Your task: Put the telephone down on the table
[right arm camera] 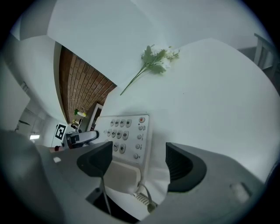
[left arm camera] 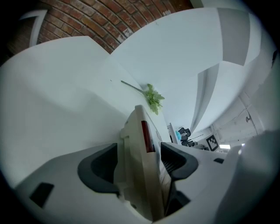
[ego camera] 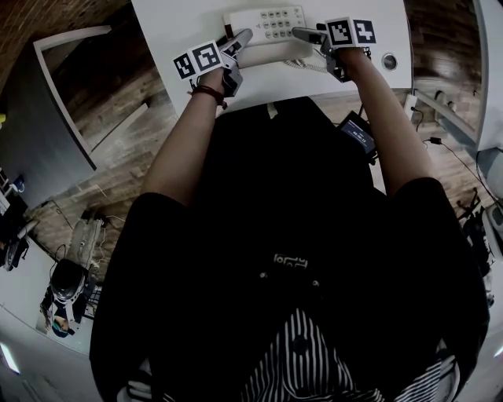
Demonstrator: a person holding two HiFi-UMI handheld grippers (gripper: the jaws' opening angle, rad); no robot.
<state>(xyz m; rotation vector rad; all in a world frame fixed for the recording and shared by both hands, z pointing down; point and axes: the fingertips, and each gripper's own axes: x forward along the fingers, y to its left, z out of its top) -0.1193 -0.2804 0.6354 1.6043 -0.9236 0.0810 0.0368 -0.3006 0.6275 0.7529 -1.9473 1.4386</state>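
A beige push-button telephone [ego camera: 267, 30] is seen on the white worktop [ego camera: 177, 23] at the upper centre of the head view, with its keypad facing up. The left gripper [ego camera: 240, 41] is set at the telephone's left end. In the left gripper view its jaws are closed on the telephone's edge [left arm camera: 141, 131], which stands between the two dark pads, a red strip [left arm camera: 146, 135] showing on it. The right gripper [ego camera: 302, 35] is placed at the telephone's right end. In the right gripper view its jaws are spread wide, with the telephone [right arm camera: 127, 140] and its coiled cord [right arm camera: 142, 199] seen between the pads but not touched by them. A green sprig [right arm camera: 155, 59] lies on the worktop well beyond the telephone, in the upper part of that view.
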